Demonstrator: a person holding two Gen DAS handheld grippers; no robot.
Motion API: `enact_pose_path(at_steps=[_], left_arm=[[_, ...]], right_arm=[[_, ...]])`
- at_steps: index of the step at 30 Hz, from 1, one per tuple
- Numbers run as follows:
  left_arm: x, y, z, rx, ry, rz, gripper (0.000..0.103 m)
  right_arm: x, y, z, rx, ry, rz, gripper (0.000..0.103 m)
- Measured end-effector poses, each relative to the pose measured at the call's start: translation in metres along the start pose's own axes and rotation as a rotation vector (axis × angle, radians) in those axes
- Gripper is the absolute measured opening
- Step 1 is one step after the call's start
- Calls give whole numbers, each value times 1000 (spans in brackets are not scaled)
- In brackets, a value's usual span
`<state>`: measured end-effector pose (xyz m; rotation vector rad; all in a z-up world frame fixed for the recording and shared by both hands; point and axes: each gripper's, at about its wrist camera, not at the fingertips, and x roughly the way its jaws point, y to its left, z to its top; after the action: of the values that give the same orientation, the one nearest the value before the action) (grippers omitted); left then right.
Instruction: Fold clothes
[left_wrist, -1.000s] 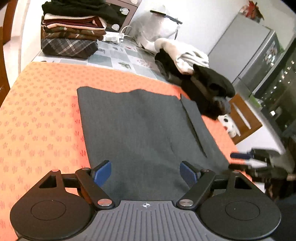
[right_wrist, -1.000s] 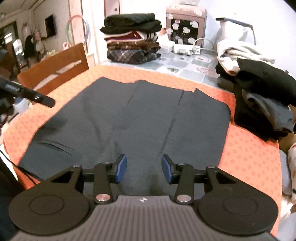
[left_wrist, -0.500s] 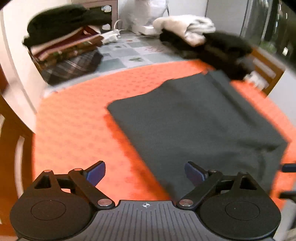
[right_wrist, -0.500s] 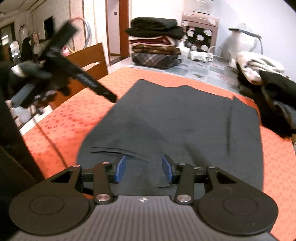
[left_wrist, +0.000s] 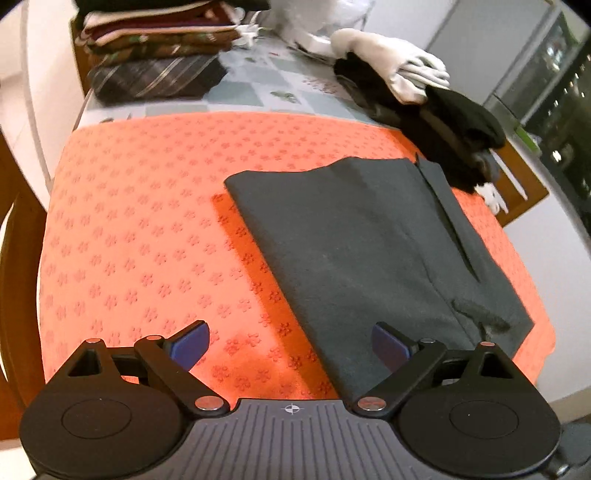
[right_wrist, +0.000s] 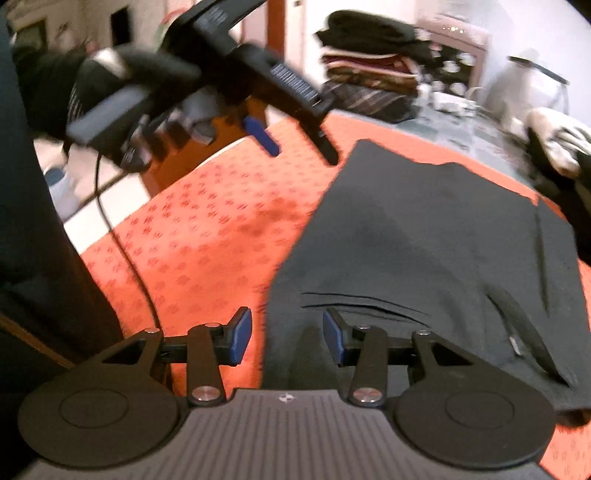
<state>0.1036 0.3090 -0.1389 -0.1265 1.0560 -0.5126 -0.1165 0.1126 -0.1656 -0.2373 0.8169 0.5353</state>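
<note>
The dark grey garment (left_wrist: 373, 254) lies flat on the orange patterned tablecloth (left_wrist: 147, 221), folded into a long shape, with a slit and a small crumpled corner near its right edge. The left gripper (left_wrist: 291, 341) hangs over the near edge of the cloth; its jaws have just been opening and now stand wide apart, with nothing pressed between the blue pads, only tablecloth and the near end of the garment under them. The right gripper (right_wrist: 286, 334) is over the near left corner of the garment, its jaws half apart and gripping nothing; one pad is above the orange cloth, the other above the grey fabric. At the far end of the table stands a stack of folded clothes (left_wrist: 155, 59), and to the right a loose pile of unfolded clothes (left_wrist: 424, 99), black and cream, which touches the far right corner of the garment.
</note>
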Motion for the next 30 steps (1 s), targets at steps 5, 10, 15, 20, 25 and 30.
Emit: enact_pose_path(at_steps=[5, 10, 15, 20, 25, 30], left_arm=[[-3, 14, -2, -79, 4, -23, 95], [-2, 29, -10, -229, 24, -67, 95], [8, 38, -17, -416, 36, -165, 94], [21, 39, -16, -602, -16, -261, 94], [43, 29, -6, -608, -14, -295, 93], [64, 34, 4, -685, -41, -320, 80]], right_arm=[[19, 14, -1, -51, 51, -46, 28], [13, 4, 0, 14, 17, -92, 6], [-19, -1, 13, 55, -66, -155, 6], [-44, -14, 24, 118, -122, -208, 6], [-54, -22, 30, 147, -137, -239, 6], [-62, -25, 32, 174, -144, -256, 5]])
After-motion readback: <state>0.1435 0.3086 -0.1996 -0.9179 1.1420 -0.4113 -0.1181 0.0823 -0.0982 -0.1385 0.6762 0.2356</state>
